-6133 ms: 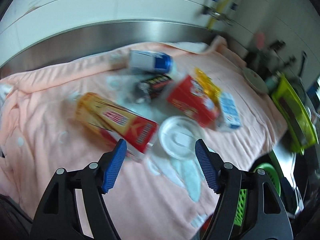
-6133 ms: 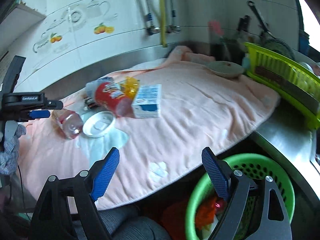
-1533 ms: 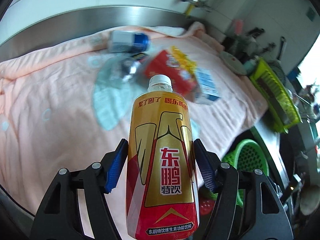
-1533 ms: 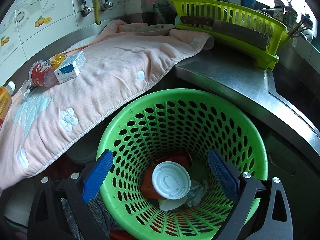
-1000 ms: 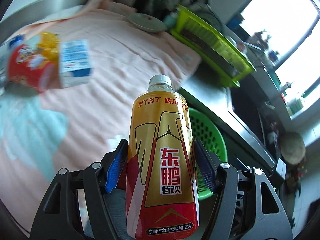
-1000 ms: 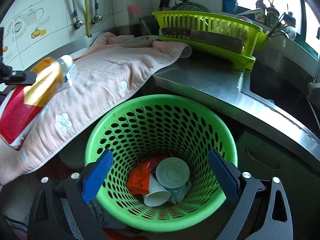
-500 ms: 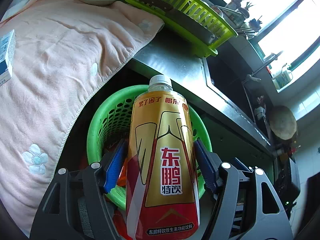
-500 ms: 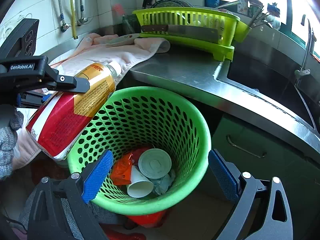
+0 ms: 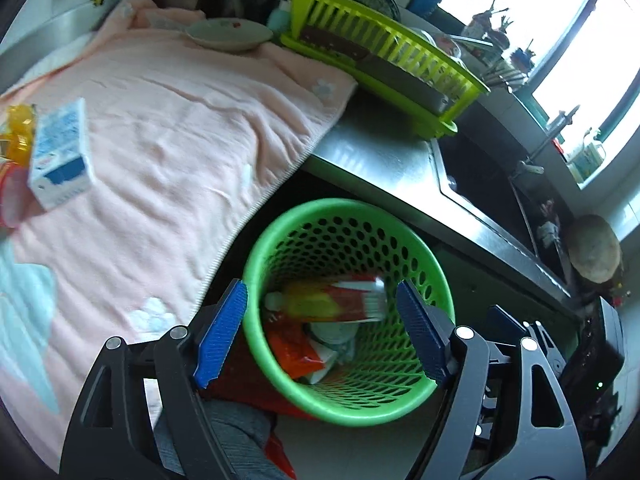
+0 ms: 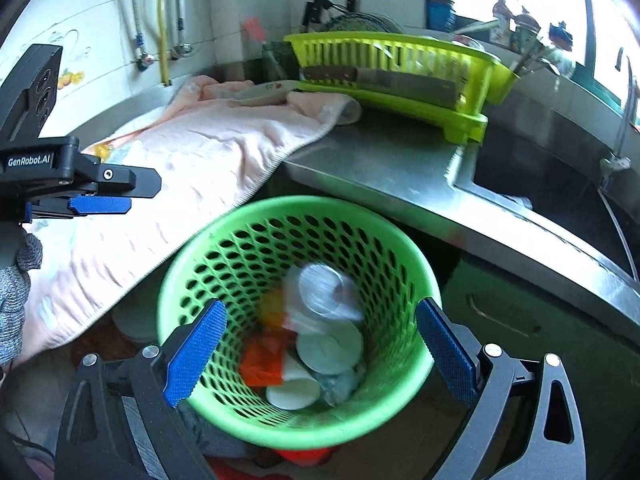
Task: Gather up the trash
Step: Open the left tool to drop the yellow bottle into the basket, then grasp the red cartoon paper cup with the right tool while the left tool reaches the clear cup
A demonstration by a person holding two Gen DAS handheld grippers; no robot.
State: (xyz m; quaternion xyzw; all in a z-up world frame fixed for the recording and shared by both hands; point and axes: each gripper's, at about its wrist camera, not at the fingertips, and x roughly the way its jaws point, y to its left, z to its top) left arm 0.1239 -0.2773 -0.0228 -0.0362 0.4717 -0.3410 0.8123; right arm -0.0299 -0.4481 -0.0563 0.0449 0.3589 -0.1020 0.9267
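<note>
dropped from left tongs [image 9: 322, 334], bottle [image 9: 328, 303] lies crosswise in basket [image 9: 416, 402], cap left.

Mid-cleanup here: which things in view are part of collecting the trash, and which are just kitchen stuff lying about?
Part of the job:
- green basket
- bottle dropping into it, blurred
- blue-and-white carton on the pink towel
- left tool, open and empty

Just lying about:
- yellow-green dish rack
- plate
- sink

The words "GenRobot.AI" stand in white letters on the black body of the left claw [image 10: 100, 205], seen from the right wrist. The blue and white carton [image 9: 60, 160] on the pink towel [image 9: 168, 128] has print, but it is too blurry to read.
</note>
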